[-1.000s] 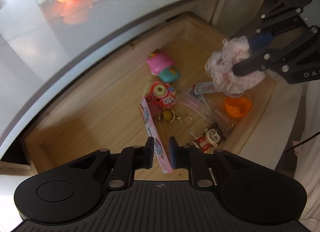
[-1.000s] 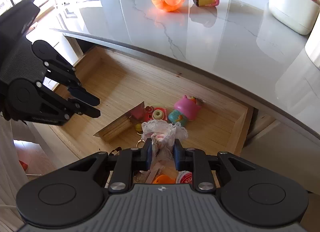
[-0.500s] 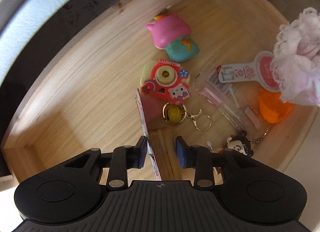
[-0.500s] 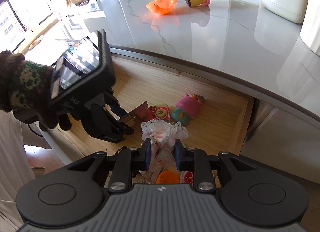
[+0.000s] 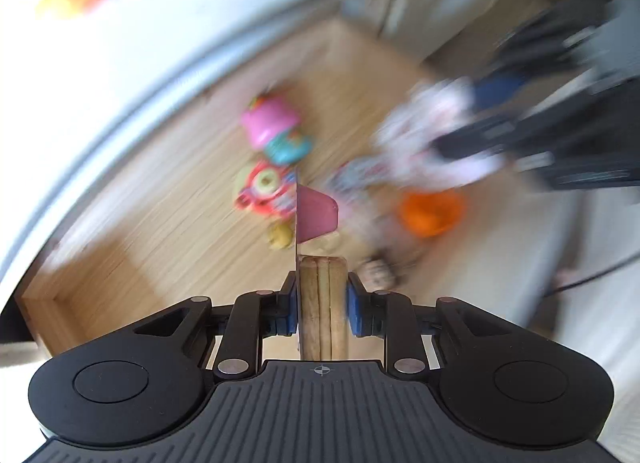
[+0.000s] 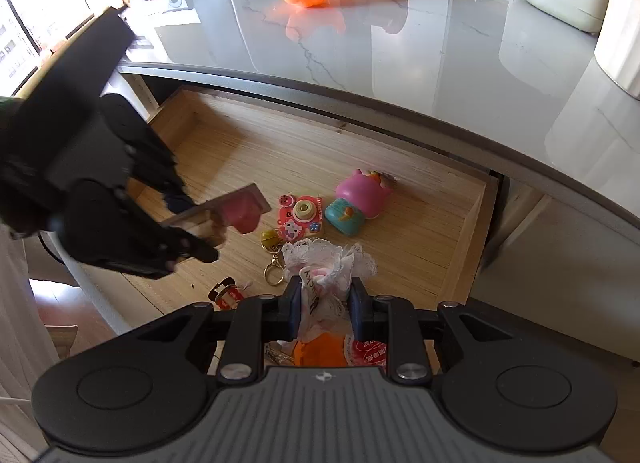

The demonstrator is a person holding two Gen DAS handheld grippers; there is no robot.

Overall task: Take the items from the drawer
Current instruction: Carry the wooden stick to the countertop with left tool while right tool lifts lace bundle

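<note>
The left gripper (image 5: 322, 297) held a carded toy pack (image 5: 316, 215) above the open drawer (image 6: 460, 239), jaws closing on it, its long axis running straight out from the jaws. The right gripper (image 6: 326, 299) was clamped on a lace-trimmed cloth (image 6: 328, 263) over the drawer's front; both sat near the marble surface (image 6: 440, 43).

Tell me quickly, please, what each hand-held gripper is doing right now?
Left hand-held gripper: jaws closing on a carded pack, pads against it.
Right hand-held gripper: shut on a lace scrunchie.
</note>
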